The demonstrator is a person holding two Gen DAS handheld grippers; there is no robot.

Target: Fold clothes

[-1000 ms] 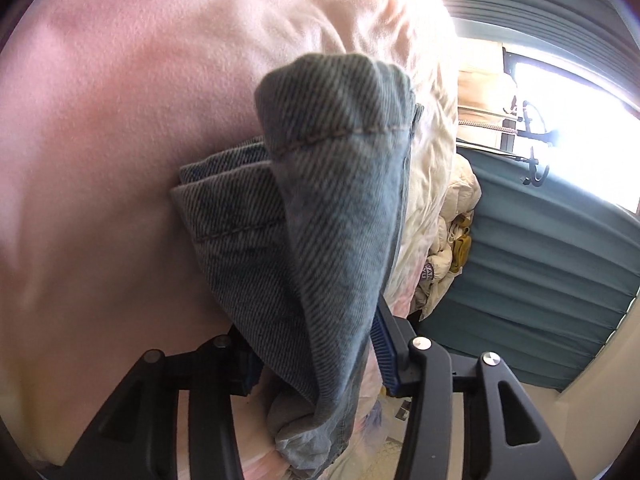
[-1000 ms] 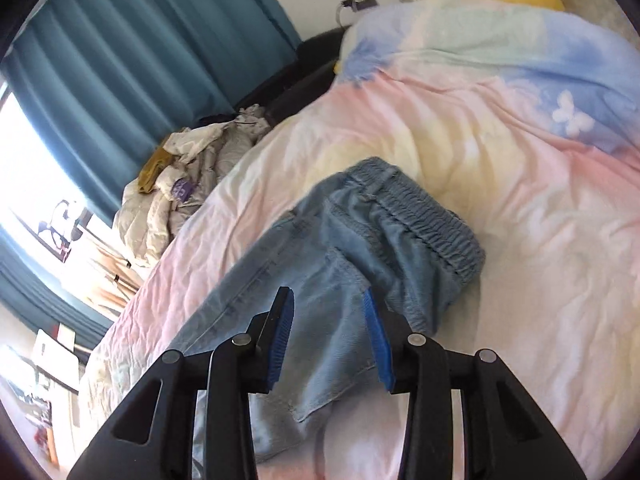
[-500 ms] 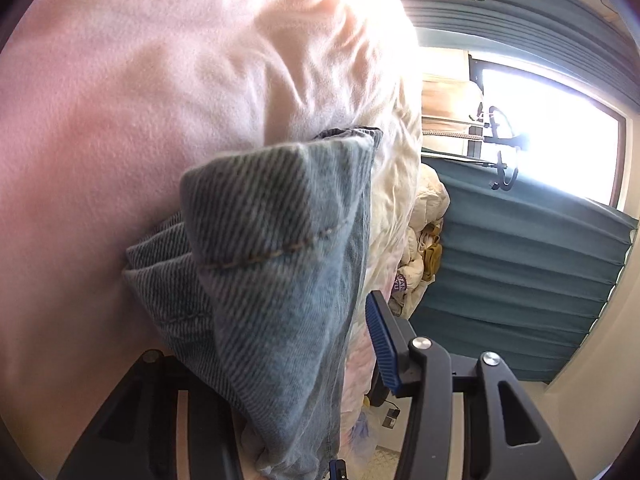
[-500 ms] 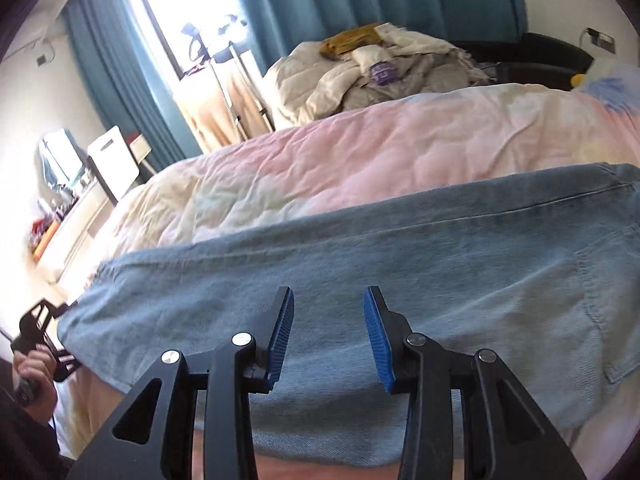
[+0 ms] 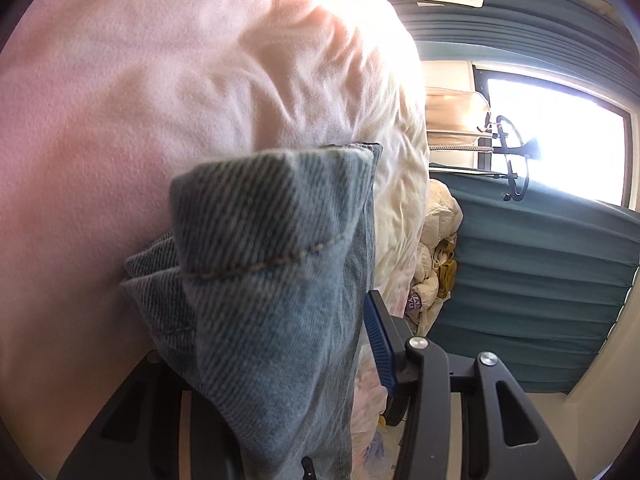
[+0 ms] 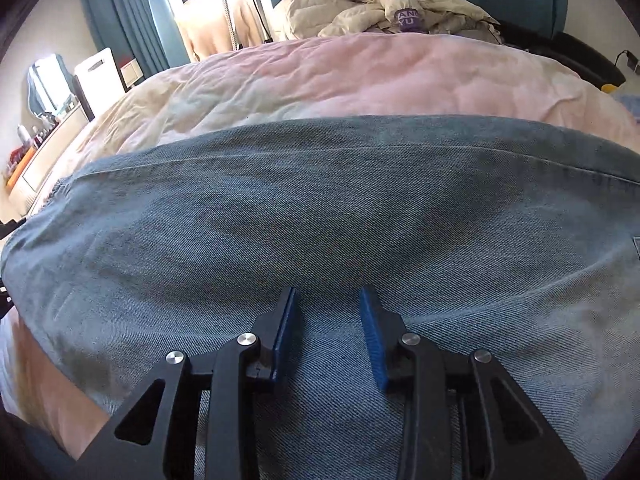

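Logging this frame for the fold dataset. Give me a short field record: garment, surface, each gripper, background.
garment: jeans, light blue denim, spread flat across the bed
surface: pink quilt
left gripper: hem end of the jeans between its jaws; jaws have just been closing
right gripper: open, low over the denim, nothing pinched; jaws have just been closing
background: pile of clothes, teal curtains

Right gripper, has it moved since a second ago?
Yes. The right gripper swung away from the pillow end and dropped closer over the jeans; it now faces the clothes pile, jaws closing slightly, gripping nothing.
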